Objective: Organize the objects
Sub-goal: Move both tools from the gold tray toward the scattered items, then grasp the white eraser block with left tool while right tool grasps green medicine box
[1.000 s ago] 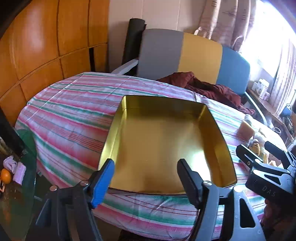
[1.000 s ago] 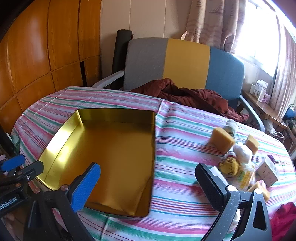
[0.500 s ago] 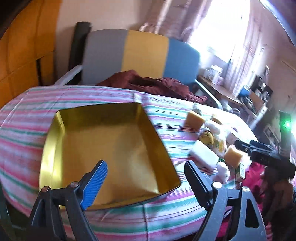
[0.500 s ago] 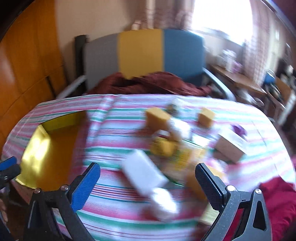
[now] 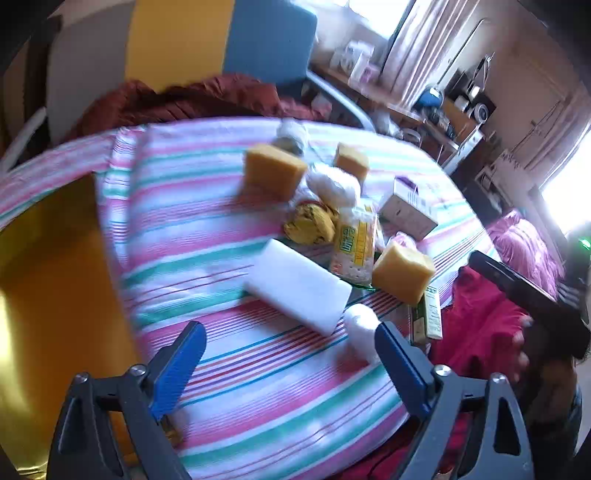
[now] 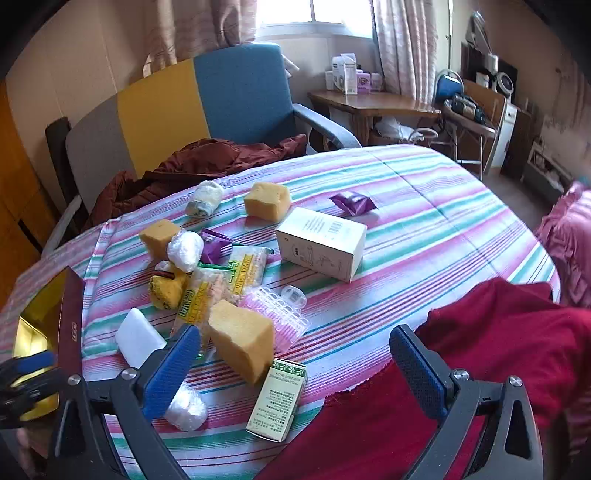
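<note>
I'm in a lived-in home room, living or bedroom. Striped tablecloth (image 6: 424, 229) over the table mid-frame, grey-yellow-blue armchair (image 6: 207, 107) upper left with a maroon jacket (image 6: 207, 158) dumped on it, curtained window (image 6: 314, 18) top centre, cluttered wooden side desk (image 6: 373, 101) upper right.
</note>
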`<state>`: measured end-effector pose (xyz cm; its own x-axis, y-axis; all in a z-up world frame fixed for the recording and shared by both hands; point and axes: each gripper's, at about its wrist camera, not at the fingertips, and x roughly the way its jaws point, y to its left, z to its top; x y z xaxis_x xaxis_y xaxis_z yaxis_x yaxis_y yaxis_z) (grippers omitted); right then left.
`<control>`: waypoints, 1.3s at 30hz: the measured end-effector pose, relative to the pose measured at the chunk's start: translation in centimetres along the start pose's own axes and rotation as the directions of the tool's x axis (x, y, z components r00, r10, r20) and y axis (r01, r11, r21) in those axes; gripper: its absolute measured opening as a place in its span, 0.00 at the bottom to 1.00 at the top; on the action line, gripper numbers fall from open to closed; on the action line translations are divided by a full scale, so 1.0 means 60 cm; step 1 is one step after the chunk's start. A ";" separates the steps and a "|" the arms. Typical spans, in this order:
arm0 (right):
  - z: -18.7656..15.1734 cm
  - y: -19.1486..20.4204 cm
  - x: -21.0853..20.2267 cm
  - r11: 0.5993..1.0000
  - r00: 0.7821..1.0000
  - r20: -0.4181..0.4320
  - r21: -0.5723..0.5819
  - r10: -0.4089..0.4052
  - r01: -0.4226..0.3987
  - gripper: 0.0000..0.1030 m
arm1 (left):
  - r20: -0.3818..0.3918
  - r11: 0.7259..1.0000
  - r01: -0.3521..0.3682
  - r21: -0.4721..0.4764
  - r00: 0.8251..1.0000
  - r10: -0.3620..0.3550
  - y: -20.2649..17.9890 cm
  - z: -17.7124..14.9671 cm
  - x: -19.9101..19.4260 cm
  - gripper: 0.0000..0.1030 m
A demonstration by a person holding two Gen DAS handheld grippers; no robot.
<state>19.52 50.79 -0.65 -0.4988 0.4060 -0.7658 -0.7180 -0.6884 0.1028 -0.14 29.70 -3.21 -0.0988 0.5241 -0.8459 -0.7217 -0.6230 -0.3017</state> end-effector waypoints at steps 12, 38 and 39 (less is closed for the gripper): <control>-0.009 -0.032 0.021 0.993 0.997 0.023 0.087 0.078 -0.079 1.00 | -0.171 0.953 -0.029 -0.301 0.985 -0.024 0.009 0.057 0.138 0.85; -0.048 0.025 0.134 0.990 0.902 -0.431 -0.129 -0.005 -0.056 0.38 | -0.102 0.983 -0.094 -0.155 0.992 0.078 0.031 -0.006 0.112 0.39; -0.049 0.027 0.135 0.989 0.901 -0.434 -0.138 -0.015 -0.050 0.35 | -0.091 0.985 -0.091 -0.144 0.993 0.079 0.031 -0.010 0.106 0.38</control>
<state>15.76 51.16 -8.56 -0.2275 0.1150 -0.9670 -0.6185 -0.7841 0.0523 -1.70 31.51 -9.44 -0.0927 0.4184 -0.9035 -0.6031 -0.7456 -0.2834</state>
